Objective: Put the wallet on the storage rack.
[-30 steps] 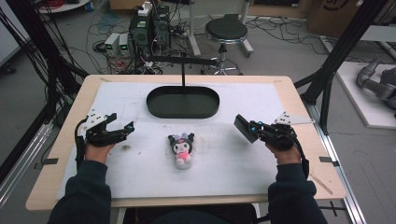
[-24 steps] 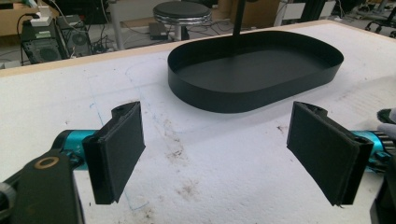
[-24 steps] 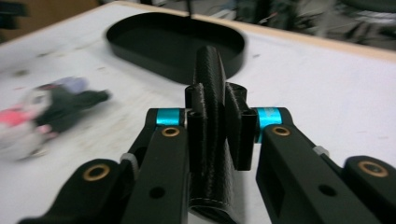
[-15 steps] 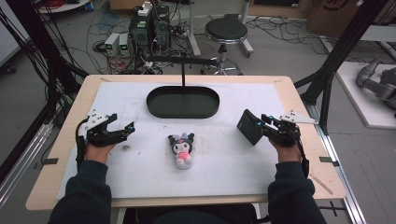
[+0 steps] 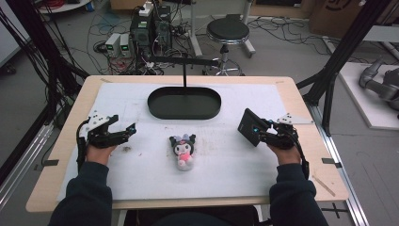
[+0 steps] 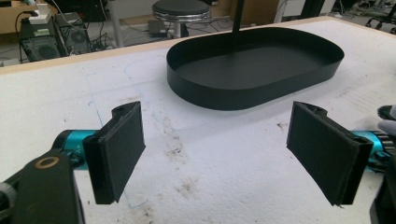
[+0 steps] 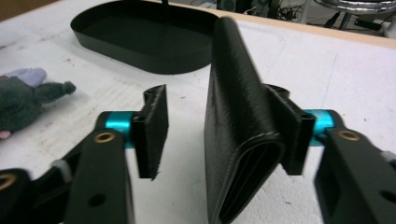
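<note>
Ahead of the left tool the white surface lies bare up to the black tray, whose low wall and upright post block the way beyond. Between both tools the plush toy sits mid-path. The black wallet leans against one jaw of the right tool, taking up part of its gap.

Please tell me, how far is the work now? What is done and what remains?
Nothing is in the tray yet. The right gripper has a black wallet between its jaws, which look slack. The left gripper is open and empty. The plush lies untouched on the table.
</note>
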Demonstrator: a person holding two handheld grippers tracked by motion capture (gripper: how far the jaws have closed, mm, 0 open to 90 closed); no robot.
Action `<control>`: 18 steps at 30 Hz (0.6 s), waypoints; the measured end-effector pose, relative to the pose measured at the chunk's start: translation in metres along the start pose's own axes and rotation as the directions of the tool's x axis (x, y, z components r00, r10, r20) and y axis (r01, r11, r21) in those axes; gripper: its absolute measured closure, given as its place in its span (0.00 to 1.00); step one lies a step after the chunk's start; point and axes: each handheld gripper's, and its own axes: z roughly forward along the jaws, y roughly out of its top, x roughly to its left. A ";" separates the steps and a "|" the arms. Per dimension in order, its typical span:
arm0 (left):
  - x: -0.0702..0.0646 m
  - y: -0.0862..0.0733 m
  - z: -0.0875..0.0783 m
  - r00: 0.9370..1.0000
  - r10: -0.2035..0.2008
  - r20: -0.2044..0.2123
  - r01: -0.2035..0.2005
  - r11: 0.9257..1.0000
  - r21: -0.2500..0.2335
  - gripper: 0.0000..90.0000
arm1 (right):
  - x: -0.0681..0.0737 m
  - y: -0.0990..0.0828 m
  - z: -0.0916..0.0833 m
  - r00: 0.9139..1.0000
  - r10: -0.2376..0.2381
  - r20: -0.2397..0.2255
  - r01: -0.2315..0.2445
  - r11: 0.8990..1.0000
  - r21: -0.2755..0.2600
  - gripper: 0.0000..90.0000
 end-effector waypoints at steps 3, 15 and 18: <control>0.000 0.000 -0.001 1.000 0.002 0.001 -0.002 1.000 0.000 0.21 | 0.000 -0.003 0.001 1.000 -0.001 0.012 0.001 1.000 0.006 0.42; 0.000 0.000 0.000 1.000 0.002 0.000 -0.002 1.000 0.000 0.21 | 0.001 -0.015 0.015 0.999 -0.031 0.038 0.028 0.997 0.075 0.42; 0.000 0.000 0.000 1.000 0.001 -0.001 -0.001 1.000 0.000 0.21 | 0.000 -0.016 0.017 0.998 -0.029 0.056 0.025 0.997 0.075 0.48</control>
